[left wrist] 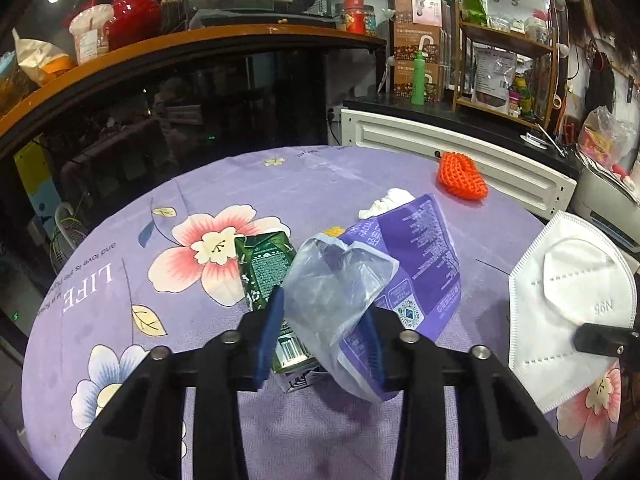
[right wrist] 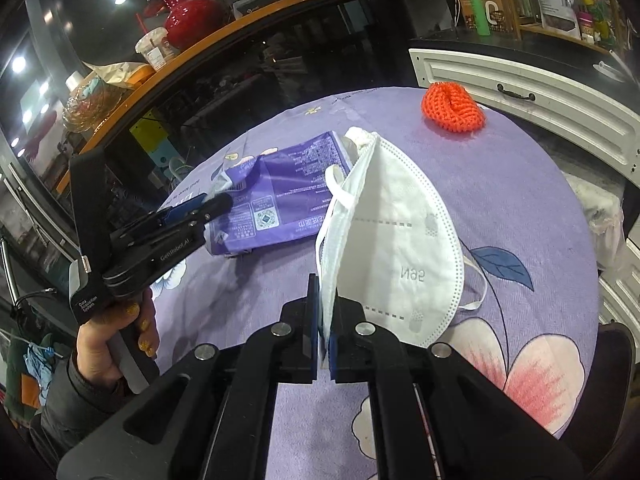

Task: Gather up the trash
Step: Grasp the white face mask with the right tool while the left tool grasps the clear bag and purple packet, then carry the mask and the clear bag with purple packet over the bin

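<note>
My left gripper point(left wrist: 324, 312) is shut on the crumpled clear end of a purple plastic wrapper point(left wrist: 416, 256), lifting it off the table; the right wrist view shows the gripper point(right wrist: 212, 204) pinching its corner. A green drink carton point(left wrist: 262, 268) lies flat under the wrapper. My right gripper point(right wrist: 324, 320) is shut on the folded edge of a white N95 mask point(right wrist: 392, 232), held upright above the cloth. The same mask point(left wrist: 568, 304) shows at the right of the left wrist view. A crumpled white tissue point(left wrist: 386, 202) and an orange knitted net point(left wrist: 460, 178) lie farther back.
The round table wears a purple floral cloth point(left wrist: 120, 280). Behind it stand a white panelled cabinet point(left wrist: 480, 152) and a dark glass counter with a wooden top point(left wrist: 200, 40), crowded with jars and a red vase. A person's hand point(right wrist: 116, 332) holds the left gripper's handle.
</note>
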`<state>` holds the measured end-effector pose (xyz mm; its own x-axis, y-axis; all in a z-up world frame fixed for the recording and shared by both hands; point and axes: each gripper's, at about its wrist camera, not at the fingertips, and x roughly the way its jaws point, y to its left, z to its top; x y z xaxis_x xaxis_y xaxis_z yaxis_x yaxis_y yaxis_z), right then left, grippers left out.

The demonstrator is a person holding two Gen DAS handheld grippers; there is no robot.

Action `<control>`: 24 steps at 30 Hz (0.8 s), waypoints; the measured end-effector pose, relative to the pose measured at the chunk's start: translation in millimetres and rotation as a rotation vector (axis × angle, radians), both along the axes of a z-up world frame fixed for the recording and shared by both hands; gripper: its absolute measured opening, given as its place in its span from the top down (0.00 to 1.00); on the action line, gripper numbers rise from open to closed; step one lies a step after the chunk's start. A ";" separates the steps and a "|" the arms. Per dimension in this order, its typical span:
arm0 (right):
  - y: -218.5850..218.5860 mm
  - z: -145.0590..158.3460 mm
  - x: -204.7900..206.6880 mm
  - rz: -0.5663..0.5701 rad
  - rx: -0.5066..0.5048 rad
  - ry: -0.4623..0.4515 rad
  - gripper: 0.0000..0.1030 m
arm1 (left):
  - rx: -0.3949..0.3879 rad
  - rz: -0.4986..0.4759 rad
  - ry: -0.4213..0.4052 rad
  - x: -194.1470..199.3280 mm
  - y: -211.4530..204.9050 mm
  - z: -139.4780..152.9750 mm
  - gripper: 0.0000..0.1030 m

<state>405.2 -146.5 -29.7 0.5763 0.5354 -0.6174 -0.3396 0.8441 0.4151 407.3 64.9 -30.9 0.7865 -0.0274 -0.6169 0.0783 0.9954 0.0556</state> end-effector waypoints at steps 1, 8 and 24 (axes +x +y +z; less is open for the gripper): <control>-0.2 0.2 -1.3 -0.001 -0.004 -0.005 0.96 | 0.005 0.004 -0.015 -3.7 -0.5 1.5 0.72; -3.0 1.6 -14.1 -0.005 -0.003 -0.027 0.96 | -0.049 0.024 -0.091 -27.1 4.3 17.7 0.80; -43.6 14.0 -86.7 -0.023 -0.038 -0.114 0.96 | -0.113 0.007 -0.193 -122.4 -17.5 30.1 0.81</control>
<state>318.5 -190.1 -15.7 0.6561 0.4985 -0.5666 -0.3629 0.8667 0.3423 284.9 47.4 -0.8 0.8901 -0.0818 -0.4484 0.0700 0.9966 -0.0428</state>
